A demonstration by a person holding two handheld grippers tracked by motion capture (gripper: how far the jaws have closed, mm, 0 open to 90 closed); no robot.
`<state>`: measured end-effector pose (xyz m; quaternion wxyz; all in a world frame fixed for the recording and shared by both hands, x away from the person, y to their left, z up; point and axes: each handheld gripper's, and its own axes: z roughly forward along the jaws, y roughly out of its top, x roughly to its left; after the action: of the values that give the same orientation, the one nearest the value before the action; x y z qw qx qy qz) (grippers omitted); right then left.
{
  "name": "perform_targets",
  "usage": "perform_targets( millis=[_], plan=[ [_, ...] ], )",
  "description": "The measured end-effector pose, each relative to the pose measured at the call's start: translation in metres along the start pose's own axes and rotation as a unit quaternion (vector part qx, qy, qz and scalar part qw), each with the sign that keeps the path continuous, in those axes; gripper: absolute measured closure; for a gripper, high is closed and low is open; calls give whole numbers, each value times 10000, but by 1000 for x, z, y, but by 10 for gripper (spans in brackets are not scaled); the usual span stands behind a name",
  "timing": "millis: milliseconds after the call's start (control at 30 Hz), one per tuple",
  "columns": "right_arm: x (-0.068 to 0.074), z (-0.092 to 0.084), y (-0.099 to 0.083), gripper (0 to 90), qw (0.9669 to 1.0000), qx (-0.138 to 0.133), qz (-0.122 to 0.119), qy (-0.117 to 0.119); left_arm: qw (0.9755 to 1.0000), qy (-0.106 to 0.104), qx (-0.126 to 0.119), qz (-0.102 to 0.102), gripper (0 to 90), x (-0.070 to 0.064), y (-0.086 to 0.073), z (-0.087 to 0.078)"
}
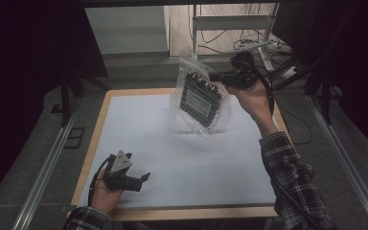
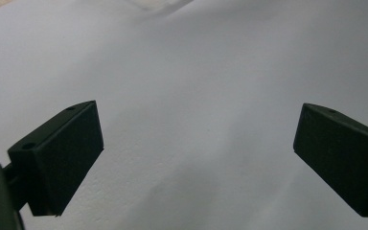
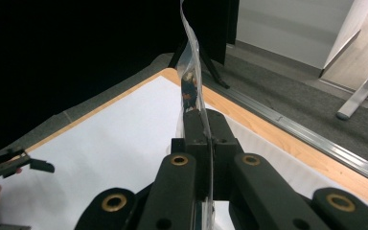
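Counter (image 1: 139,143), white-topped, wood-edged. Clear bag (image 1: 200,98) with dark electronic module inside, lifted above far right part of counter, hanging tilted, apart from surface. Step judged: carrying bag aloft; next move likely calls for steady travel and gentle set-down, or support from idle side. Right tongs (image 1: 220,76) clamped together on bag's edge, plastic pinched between pads (image 3: 194,127). Left tongs (image 1: 141,178) at near left, resting low over counter, spread wide apart, holding nothing.

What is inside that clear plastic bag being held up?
The plastic bag holds a flat dark device with a row of small connectors along its upper edge. Its back and any labels are unreadable through the wrinkled plastic.
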<state>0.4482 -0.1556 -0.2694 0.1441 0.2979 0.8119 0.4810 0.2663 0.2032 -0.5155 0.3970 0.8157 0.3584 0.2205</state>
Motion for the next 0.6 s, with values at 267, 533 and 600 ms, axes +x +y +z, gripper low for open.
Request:
perform_targets(
  millis=[267, 533, 600],
  plan=[
    [-15, 11, 7, 887, 10000, 7, 23, -94, 10000, 12, -2, 2, 28, 0, 0, 0],
    [-29, 25, 17, 887, 9999, 3, 3, -146, 10000, 3, -7, -26, 28, 1, -1, 0],
    [-32, 28, 18, 887, 9999, -9, 6, -161, 10000, -3, -7, -24, 28, 1, -1, 0]
  ],
)
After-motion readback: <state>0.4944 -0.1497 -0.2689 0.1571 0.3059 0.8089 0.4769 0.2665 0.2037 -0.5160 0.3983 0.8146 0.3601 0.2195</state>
